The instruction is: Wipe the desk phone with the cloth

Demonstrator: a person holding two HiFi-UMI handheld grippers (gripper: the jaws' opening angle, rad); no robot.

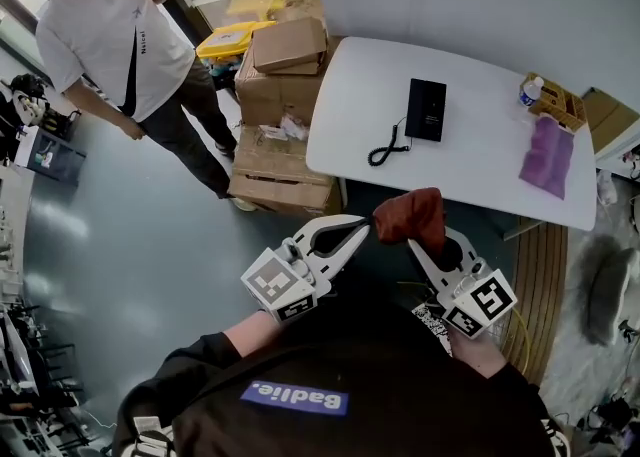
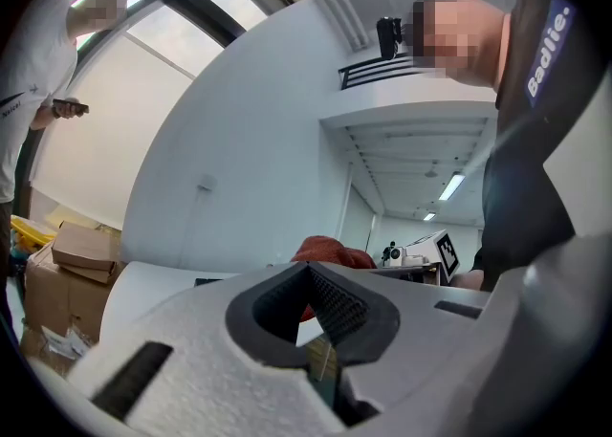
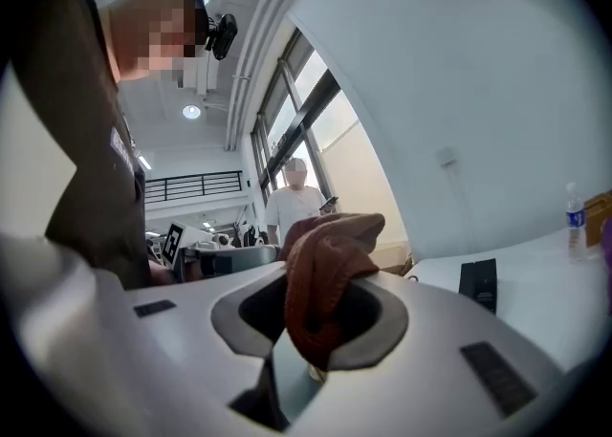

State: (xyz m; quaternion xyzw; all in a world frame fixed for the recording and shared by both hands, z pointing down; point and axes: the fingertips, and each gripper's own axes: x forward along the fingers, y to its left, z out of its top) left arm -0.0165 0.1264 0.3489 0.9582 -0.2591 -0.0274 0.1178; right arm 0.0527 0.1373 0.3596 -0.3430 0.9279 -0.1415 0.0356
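Observation:
A black desk phone (image 1: 426, 109) lies flat on the white table (image 1: 350, 115), its coiled cord (image 1: 386, 150) trailing toward the near edge. In the right gripper view the phone (image 3: 478, 282) shows at the right. My right gripper (image 1: 412, 228) is shut on a rust-red cloth (image 1: 411, 214), held in the air short of the table's near edge. The cloth (image 3: 320, 277) bunches between the jaws. My left gripper (image 1: 362, 228) is shut and holds nothing, its tips close beside the cloth (image 2: 330, 253).
A purple cloth (image 1: 548, 156), a water bottle (image 1: 530, 91) and a small wooden box (image 1: 556, 101) sit at the table's right end. Stacked cardboard boxes (image 1: 280, 95) stand left of the table. A person in a white shirt (image 1: 115, 30) stands on the floor at the left.

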